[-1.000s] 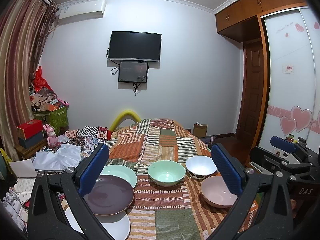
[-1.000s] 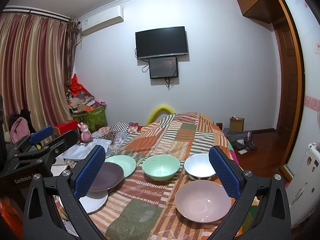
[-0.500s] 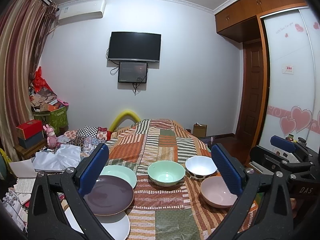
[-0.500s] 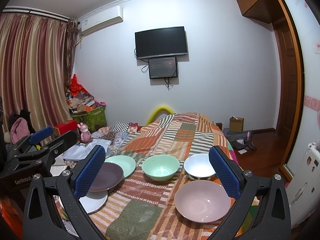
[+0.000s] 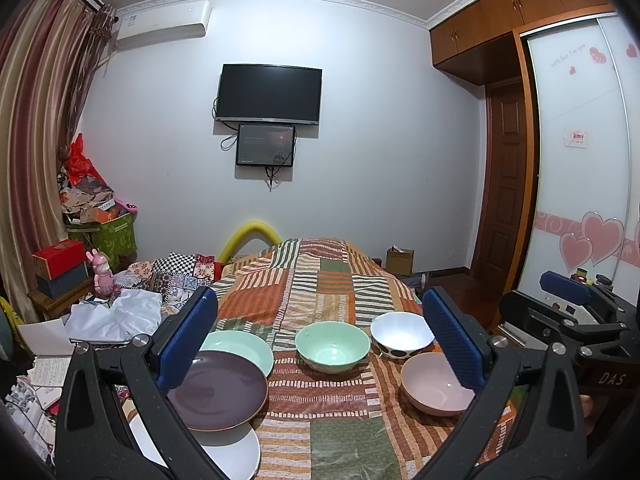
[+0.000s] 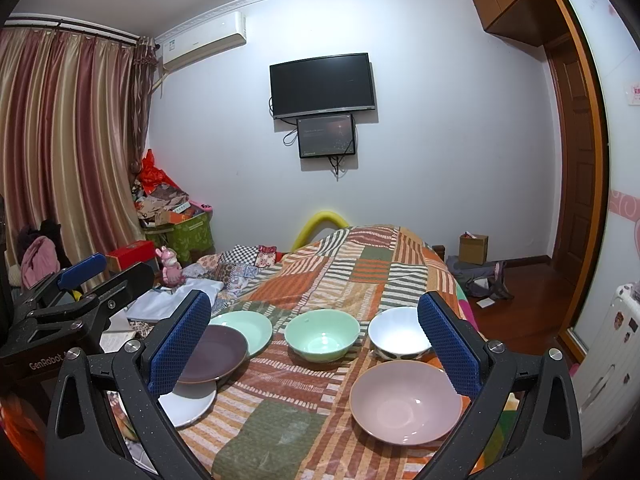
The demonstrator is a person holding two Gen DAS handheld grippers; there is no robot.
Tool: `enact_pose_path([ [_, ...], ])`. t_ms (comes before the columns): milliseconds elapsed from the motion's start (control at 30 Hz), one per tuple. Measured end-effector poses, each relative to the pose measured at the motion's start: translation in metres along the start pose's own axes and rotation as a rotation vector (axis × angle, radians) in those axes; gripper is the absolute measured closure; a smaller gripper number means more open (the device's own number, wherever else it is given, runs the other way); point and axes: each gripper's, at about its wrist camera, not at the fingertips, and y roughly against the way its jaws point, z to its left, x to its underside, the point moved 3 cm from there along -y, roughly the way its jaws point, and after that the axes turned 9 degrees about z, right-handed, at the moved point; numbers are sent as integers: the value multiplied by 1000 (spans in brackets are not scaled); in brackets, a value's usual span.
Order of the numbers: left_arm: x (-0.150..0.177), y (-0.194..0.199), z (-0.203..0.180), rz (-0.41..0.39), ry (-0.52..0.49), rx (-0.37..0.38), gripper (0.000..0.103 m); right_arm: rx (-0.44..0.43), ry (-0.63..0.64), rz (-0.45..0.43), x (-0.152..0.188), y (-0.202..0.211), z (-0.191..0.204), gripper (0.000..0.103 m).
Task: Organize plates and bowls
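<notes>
both tools hang wide open and empty above the near end of the bed: the left tool has the purple plate just under its left finger, the right tool has the pink bowl under its right finger. nothing looks stacked yet beyond the purple plate overlapping the white plate and green plate. to start well, i'd lower the right tool, close on the pink bowl's near rim, and lift it level toward the green bowl ahead.

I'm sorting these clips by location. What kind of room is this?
Most likely a home bedroom. The dishes sit on a patchwork quilt that seems to cover a bed, a TV hangs on the wall, and a wardrobe with sliding doors stands on the right.
</notes>
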Motion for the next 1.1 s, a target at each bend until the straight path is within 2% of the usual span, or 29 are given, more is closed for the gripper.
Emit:
enact_pose_path([
  [1100,5,-5,9,13,10,-6,0,-18,6,31,3,-11,9,0],
])
